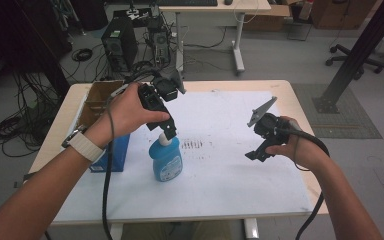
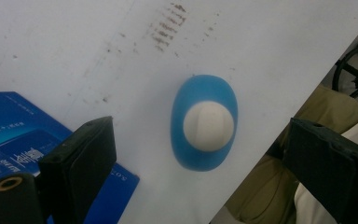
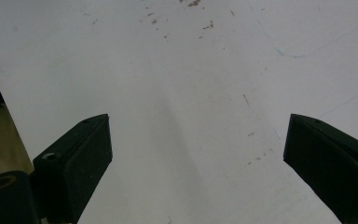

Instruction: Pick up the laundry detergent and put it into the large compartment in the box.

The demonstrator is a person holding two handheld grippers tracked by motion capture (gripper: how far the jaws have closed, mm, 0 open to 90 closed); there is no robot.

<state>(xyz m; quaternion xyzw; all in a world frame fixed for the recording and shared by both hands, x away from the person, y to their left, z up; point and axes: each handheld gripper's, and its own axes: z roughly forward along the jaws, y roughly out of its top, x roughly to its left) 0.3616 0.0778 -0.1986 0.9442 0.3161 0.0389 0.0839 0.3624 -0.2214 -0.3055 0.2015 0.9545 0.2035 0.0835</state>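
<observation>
A blue bottle (image 1: 166, 161) with a white cap (image 1: 165, 141) stands upright on the white mat, left of centre. My left gripper (image 1: 167, 130) hangs directly above the cap, pointing down. In the left gripper view the bottle (image 2: 204, 154) and its cap (image 2: 208, 126) lie between the wide-apart jaws of my left gripper (image 2: 200, 135), still below them. My right gripper (image 1: 254, 154) is held over the right part of the mat. It stands open in the right gripper view (image 3: 198, 135), with bare mat between its fingers.
A blue carton (image 1: 119, 150) lies just left of the bottle, also the blue carton (image 2: 9, 135) under the left jaw. An open cardboard box (image 1: 97, 97) sits at the table's back left. Dark smudges (image 1: 192, 144) mark the white mat (image 1: 230, 175).
</observation>
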